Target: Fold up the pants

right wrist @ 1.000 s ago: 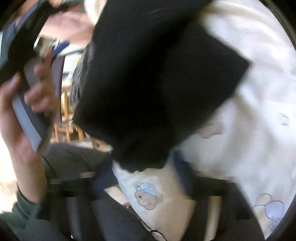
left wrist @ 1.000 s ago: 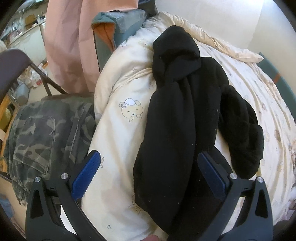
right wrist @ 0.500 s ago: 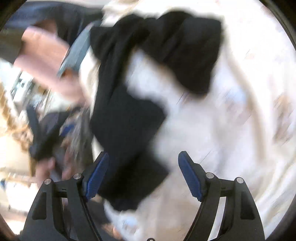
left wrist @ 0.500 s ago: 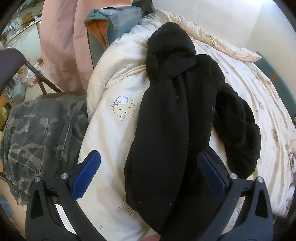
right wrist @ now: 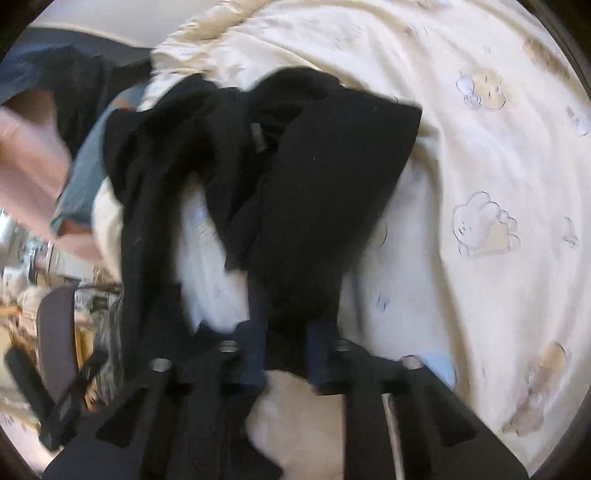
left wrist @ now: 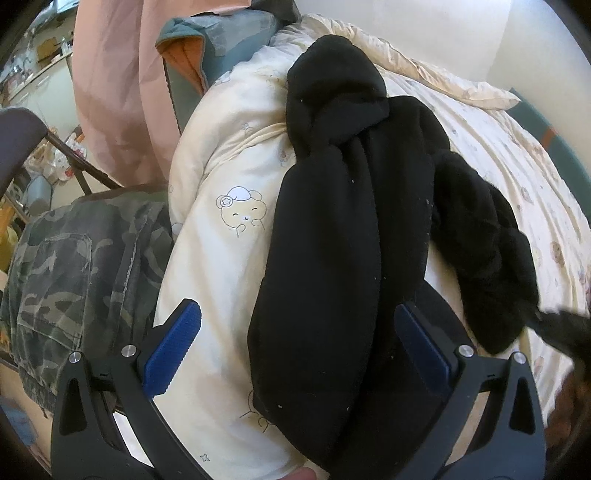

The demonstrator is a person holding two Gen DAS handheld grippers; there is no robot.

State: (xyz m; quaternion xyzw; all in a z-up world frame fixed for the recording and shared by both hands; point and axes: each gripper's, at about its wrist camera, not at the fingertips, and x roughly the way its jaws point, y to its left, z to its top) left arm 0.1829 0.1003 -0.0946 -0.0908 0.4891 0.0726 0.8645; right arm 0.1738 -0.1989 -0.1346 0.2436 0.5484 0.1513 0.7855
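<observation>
— So, where do we stand with the pants (left wrist: 332,240)?

— We see them sprawled black and twisted across the duvet (left wrist: 229,173), one leg knotted over the other near the top, the rest running down toward us. Our right gripper (right wrist: 284,343) is closing on a bunched end of them; cloth sits between its pads. Our left gripper (left wrist: 299,347) hangs spread wide over the lower part of the pants, pinching nothing.

— What worries us?

— We judge the right grip catches only a thick wad, not a clean edge. If we lift from there, the twist near the top of the pants may tighten rather than open, and the legs drag unevenly. The duvet is soft and puffy too, so it may ride up with the pants, or let them slide off its left side.

— And around the duvet?

— Left of it we see camo cloth (left wrist: 74,273) draped on a chair (left wrist: 18,136), a pink curtain (left wrist: 118,81) behind that, and a grey-orange cushion (left wrist: 199,51) at the duvet's far edge. Beyond the duvet, a pale wall (left wrist: 480,33).
</observation>
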